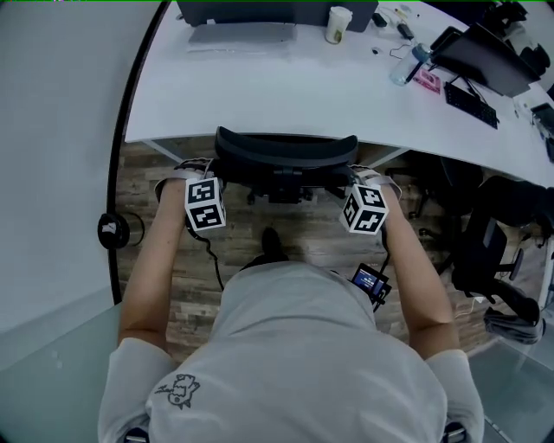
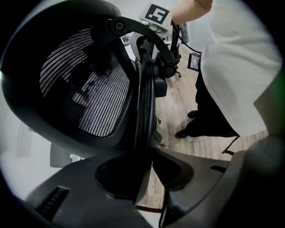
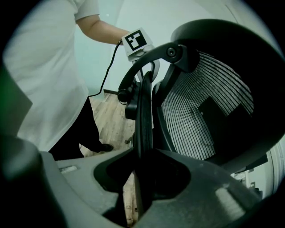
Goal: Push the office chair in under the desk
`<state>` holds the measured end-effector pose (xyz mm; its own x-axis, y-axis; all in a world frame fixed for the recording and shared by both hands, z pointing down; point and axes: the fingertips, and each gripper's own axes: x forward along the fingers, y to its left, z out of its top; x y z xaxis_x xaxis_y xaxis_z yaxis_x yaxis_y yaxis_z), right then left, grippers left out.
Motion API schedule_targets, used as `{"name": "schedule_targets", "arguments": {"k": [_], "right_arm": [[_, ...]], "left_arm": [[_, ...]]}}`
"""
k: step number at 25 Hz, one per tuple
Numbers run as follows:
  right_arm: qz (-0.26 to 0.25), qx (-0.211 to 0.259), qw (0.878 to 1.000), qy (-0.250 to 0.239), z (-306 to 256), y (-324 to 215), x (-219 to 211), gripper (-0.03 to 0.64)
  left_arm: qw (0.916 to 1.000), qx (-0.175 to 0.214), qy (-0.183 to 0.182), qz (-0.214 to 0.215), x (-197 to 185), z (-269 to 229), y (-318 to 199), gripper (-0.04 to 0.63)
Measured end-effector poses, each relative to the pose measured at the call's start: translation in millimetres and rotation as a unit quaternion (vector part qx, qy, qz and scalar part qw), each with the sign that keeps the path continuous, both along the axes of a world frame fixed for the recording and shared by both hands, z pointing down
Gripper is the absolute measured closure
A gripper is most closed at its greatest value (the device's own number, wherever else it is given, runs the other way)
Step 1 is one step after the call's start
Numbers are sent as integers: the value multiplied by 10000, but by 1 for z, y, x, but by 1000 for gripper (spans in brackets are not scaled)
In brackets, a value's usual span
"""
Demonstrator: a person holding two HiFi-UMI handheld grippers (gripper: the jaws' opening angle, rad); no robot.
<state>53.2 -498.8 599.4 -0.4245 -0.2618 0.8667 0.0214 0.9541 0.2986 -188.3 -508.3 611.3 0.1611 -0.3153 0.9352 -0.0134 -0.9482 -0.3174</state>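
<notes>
The black mesh office chair stands with its backrest top at the front edge of the white desk; its seat is hidden under the desk. My left gripper clasps the backrest's left rim. My right gripper clasps the right rim. In the left gripper view the thin black rim runs straight down between the jaws of the left gripper, mesh to its left. The right gripper view mirrors this: the rim sits pinched in the right gripper, mesh on the right.
On the desk stand a paper cup, a laptop, a bottle and a keyboard. A second black chair stands at the right. A glass partition edge with a black knob runs along the left. Wooden floor lies below.
</notes>
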Motion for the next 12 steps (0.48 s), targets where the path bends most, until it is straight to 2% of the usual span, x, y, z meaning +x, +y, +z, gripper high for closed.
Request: {"name": "schedule_targets", "arguments": {"k": [5, 12], "right_arm": [[163, 0, 9999, 25, -3, -43, 0, 502], [213, 36, 9998, 17, -2, -70, 8, 500]], "left_arm": [[9998, 44, 67, 205, 1, -3, -49, 469], [9993, 84, 90, 365, 9, -2, -78, 472]]}}
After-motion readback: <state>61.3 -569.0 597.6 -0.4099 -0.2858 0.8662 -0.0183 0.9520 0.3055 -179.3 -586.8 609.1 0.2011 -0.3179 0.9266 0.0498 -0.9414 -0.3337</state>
